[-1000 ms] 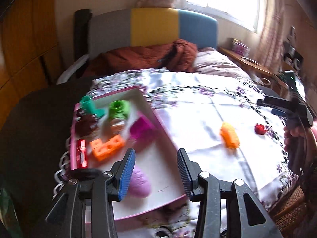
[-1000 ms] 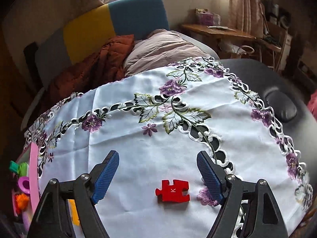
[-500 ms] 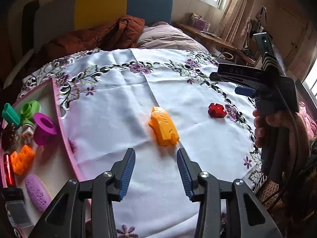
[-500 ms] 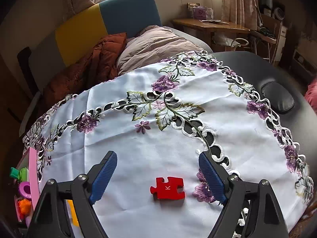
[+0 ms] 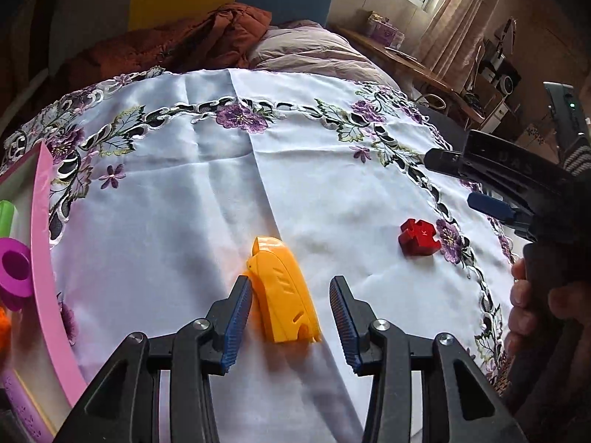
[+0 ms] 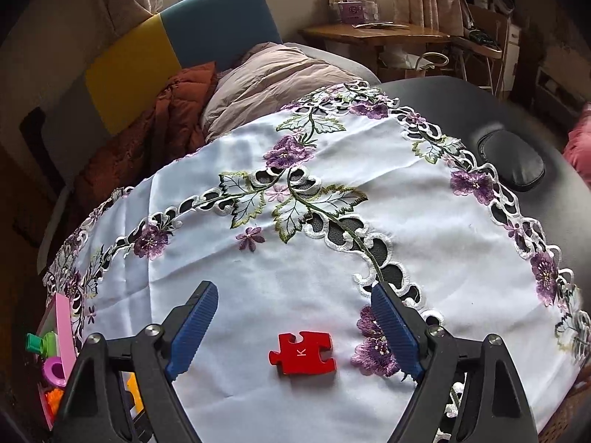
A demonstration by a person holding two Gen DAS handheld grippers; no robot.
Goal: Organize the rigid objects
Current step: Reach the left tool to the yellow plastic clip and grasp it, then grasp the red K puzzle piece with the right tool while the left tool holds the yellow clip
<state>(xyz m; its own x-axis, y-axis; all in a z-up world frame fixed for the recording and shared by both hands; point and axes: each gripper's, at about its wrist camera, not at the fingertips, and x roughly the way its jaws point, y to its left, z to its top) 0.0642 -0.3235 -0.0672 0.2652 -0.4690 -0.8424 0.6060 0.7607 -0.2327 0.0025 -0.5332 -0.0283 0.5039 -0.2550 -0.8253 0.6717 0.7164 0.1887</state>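
Observation:
An orange plastic toy piece (image 5: 284,291) lies on the white embroidered tablecloth (image 5: 207,199). My left gripper (image 5: 290,321) is open, its jaws on either side of the orange piece, the left pad close against it. A red puzzle piece marked K (image 6: 303,353) lies on the cloth; it also shows in the left wrist view (image 5: 419,237). My right gripper (image 6: 295,328) is open wide, with the red piece between its jaws and a little short of the tips. The pink tray (image 5: 44,258) holding several toys sits at the far left.
A purple ring (image 5: 14,269) and a green piece (image 5: 5,217) lie in the tray. The tray also shows at the lower left of the right wrist view (image 6: 64,332). A bed with an orange quilt (image 5: 207,37) lies beyond the table. A black pad (image 6: 511,164) sits at the right.
My left gripper has swung from above the tray to the right and come down around the orange piece. My right gripper has moved slightly closer to the red puzzle piece.

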